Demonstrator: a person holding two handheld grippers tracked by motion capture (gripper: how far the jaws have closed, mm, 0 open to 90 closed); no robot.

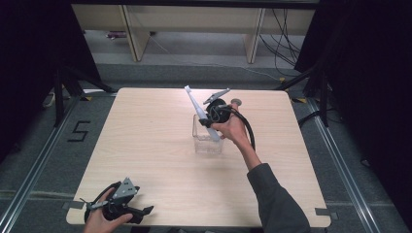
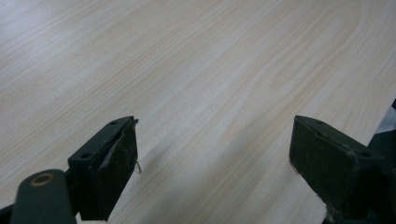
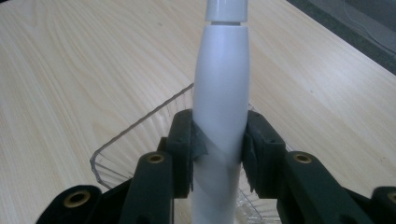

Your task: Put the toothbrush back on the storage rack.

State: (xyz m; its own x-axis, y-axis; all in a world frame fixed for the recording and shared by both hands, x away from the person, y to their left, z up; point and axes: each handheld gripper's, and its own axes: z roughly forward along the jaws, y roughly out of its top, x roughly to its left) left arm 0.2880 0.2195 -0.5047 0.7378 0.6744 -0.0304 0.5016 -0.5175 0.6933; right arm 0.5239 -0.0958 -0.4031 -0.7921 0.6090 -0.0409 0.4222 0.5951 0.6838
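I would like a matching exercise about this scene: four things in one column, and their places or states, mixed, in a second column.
Things:
1. left gripper
2. right gripper
3. clear plastic container
4. white electric toothbrush

States or places:
A. stands on the table, near its middle
B. clamped between two jaws, lower end inside the container
C. jaws wide apart, nothing between them, near the front-left table corner
D. jaws closed on a white handle

Pairs: 1-C, 2-D, 3-A, 4-B

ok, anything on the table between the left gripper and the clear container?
Nothing. In the high view, bare wooden table runs from the open left gripper to the clear container, where the right gripper holds a white electric toothbrush.
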